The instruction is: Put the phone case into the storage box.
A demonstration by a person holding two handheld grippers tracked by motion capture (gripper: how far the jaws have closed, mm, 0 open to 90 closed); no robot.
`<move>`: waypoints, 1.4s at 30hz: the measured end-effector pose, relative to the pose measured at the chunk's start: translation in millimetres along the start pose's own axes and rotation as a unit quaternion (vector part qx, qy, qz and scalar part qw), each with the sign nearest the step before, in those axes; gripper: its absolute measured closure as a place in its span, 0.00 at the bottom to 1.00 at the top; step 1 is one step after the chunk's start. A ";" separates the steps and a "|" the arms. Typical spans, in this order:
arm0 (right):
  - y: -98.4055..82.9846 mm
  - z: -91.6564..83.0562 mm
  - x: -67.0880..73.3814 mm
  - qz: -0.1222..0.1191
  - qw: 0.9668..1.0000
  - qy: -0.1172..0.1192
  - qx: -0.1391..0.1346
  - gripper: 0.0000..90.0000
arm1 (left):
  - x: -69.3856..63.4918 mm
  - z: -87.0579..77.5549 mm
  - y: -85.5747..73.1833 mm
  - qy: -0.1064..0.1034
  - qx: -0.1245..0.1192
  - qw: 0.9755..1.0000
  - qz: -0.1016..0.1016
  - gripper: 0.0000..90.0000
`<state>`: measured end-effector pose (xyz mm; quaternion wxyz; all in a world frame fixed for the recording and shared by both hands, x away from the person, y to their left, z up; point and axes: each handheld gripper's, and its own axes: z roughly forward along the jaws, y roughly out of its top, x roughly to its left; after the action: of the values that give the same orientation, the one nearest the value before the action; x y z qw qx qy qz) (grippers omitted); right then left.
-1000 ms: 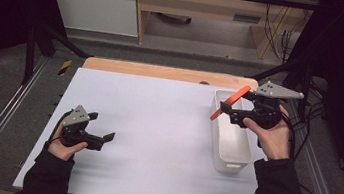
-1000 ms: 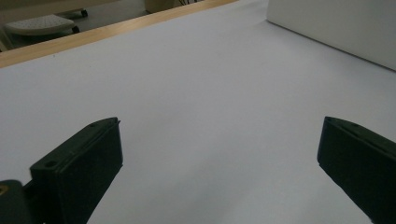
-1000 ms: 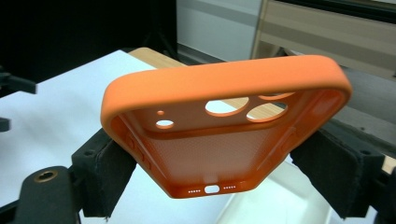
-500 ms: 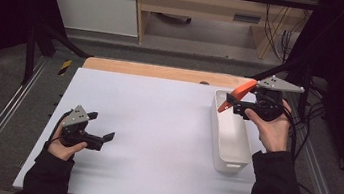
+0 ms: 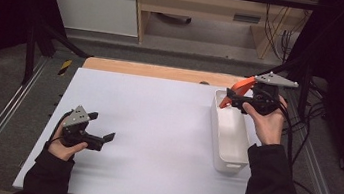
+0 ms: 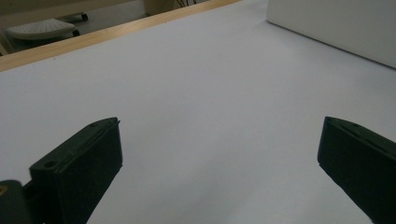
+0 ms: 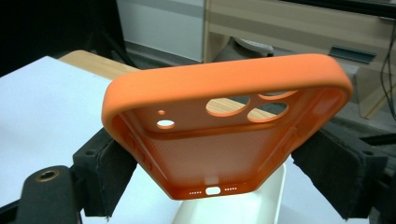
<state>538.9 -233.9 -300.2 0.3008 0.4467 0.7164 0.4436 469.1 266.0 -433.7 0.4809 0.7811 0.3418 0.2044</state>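
Note:
An orange phone case (image 5: 238, 91) with camera cut-outs is held tilted in the air over the far end of a white oblong tray (image 5: 214, 128). My right gripper (image 5: 232, 101) is shut on it. In the right gripper view the case (image 7: 210, 81) spans the space between the two pads (image 7: 105, 165), its open side facing the camera, with the tray (image 7: 252, 207) below. My left gripper (image 5: 101, 126) rests at the near left of the white table sheet, open and with nothing in it. Its jaws (image 6: 219, 158) stand wide apart over bare sheet.
The white sheet (image 5: 156, 125) covers the table, and a wooden strip (image 5: 153, 70) runs along its far edge. The tray's side wall (image 6: 336, 23) appears at the top right of the left gripper view. Metal rails run down both sides of the table, and cables trail at the right.
My right gripper has carried the orange case away from me and slightly right, toward the tray's far end. The left gripper has stayed in place.

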 end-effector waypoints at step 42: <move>-15.4 67.5 -12.8 0.071 0.993 -0.076 0.047 0.18 | -1.3 4.8 -1.7 -0.004 0.010 1.000 0.007 0.00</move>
<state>594.3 -223.9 -342.4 0.3006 0.5427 0.6781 0.3942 470.7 262.6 -437.4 0.4727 0.7891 0.3368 0.2011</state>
